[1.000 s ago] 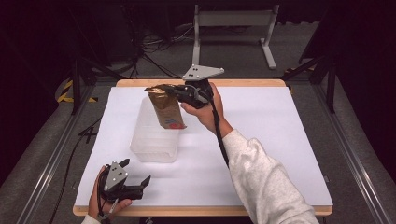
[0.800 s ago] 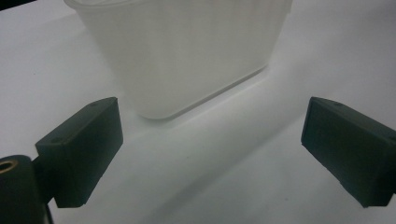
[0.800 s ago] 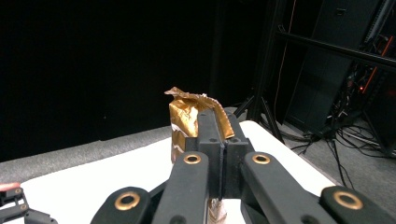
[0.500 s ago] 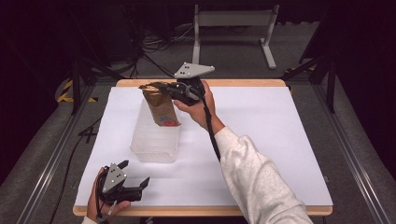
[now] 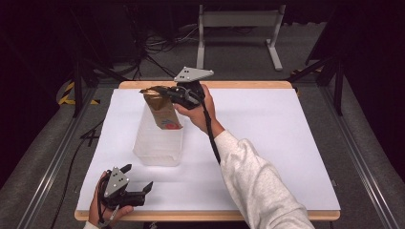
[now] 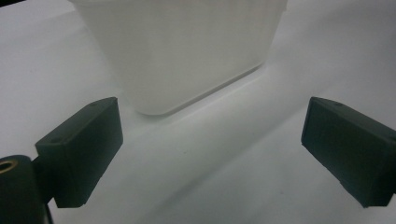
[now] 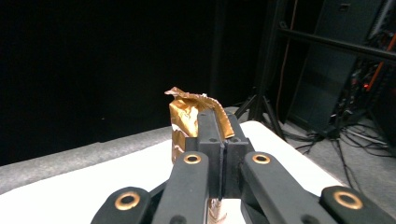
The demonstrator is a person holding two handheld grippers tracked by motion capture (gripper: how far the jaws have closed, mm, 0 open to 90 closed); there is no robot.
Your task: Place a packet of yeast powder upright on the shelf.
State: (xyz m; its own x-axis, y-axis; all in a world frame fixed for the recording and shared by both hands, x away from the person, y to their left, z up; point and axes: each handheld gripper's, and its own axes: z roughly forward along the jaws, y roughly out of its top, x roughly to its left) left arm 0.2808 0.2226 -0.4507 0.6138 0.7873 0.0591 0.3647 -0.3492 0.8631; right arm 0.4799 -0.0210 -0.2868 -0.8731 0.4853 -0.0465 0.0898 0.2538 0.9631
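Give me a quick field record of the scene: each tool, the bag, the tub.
right tool: shut on the top edge of the bag, held above the tub
bag: brown-gold packet, crumpled top, hanging with its lower end inside the tub's opening
tub: clear plastic, upright on the table, left of centre
left tool: open, nothing between its jaws, low at the near left edge, facing the tub
table: white top, wooden rim
judgement: the bag looks about to be lowered into the tub
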